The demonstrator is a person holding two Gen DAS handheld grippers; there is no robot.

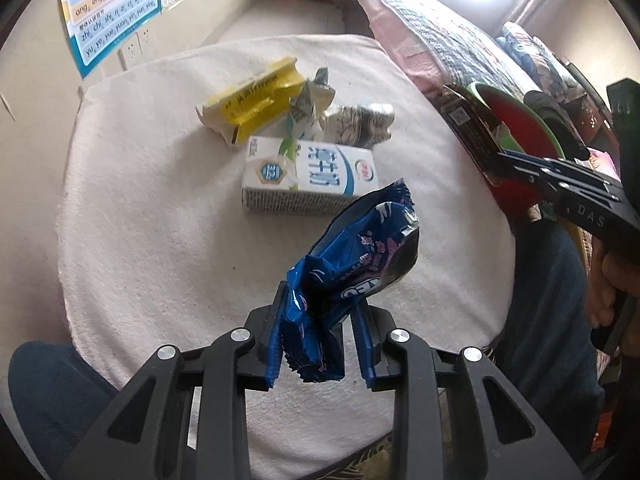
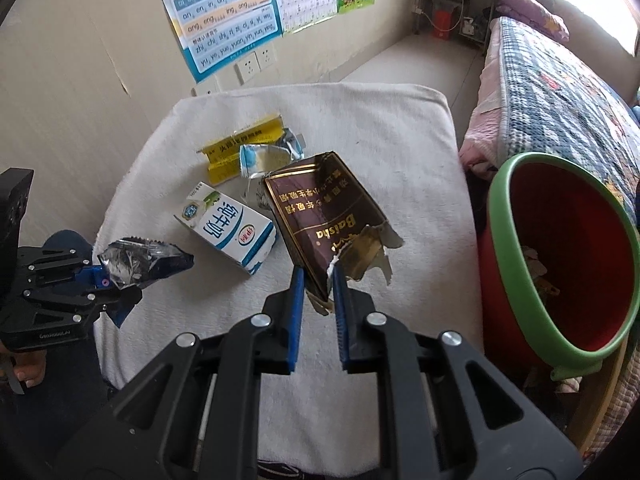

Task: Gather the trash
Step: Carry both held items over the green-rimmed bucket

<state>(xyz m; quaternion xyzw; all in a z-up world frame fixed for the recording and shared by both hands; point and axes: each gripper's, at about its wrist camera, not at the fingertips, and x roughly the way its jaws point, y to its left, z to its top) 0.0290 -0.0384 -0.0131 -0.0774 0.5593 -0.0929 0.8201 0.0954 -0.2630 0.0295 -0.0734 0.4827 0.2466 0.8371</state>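
the left gripper (image 1: 320, 320) points steeply down, its blue pads clamped on a blue wrapper (image 1: 356, 256). the right gripper (image 2: 318, 280) tilts down likewise, jaws pinched on a torn brown pack (image 2: 320, 216). a hand (image 1: 608, 288) grips the right gripper's handle.

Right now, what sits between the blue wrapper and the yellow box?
The milk carton lies between the blue wrapper and the yellow box, seen in the left wrist view.

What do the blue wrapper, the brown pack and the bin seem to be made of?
Blue wrapper: thin glossy plastic film, probably foil-lined; it crinkles and shows a silvery inside.
Brown pack: glossy printed card; its torn edge looks pale and fibrous.
Bin: smooth moulded plastic, red with a green rim.
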